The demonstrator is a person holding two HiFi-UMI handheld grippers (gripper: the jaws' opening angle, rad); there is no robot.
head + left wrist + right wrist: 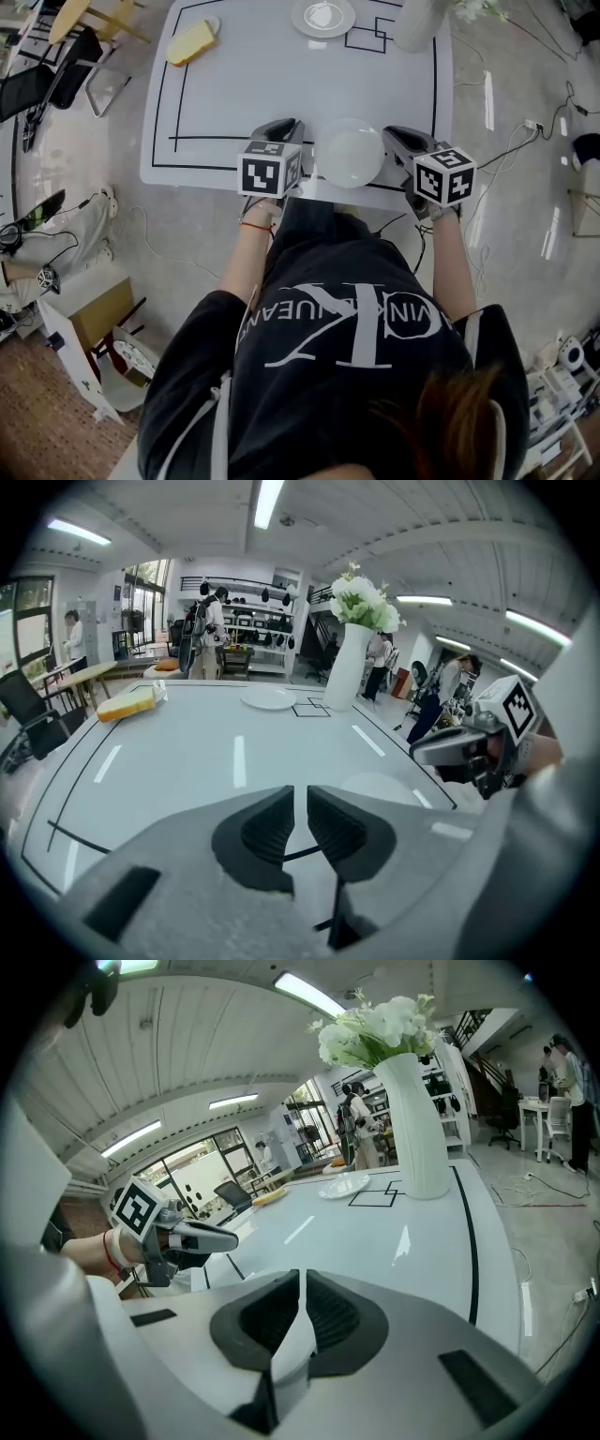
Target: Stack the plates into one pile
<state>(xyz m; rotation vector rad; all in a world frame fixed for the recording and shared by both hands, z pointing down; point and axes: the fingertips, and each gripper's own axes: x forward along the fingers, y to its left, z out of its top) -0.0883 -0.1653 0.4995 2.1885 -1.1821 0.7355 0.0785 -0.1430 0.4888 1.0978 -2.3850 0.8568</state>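
Near white plate (350, 153) at the desk's (234, 84) front edge, right rim pinched in the right claw (390, 139); far white plate (322, 17) lies flat, well apart.

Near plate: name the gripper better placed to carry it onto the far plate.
Right. The right gripper grips the rim of the near plate; the left gripper stands empty beside it, jaws slightly apart.

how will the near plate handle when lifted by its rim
The plate looks stiff and glossy, so it may slip where the right gripper pinches only its rim. Likely ceramic: could chip if dropped. Held at one edge, it may tilt.
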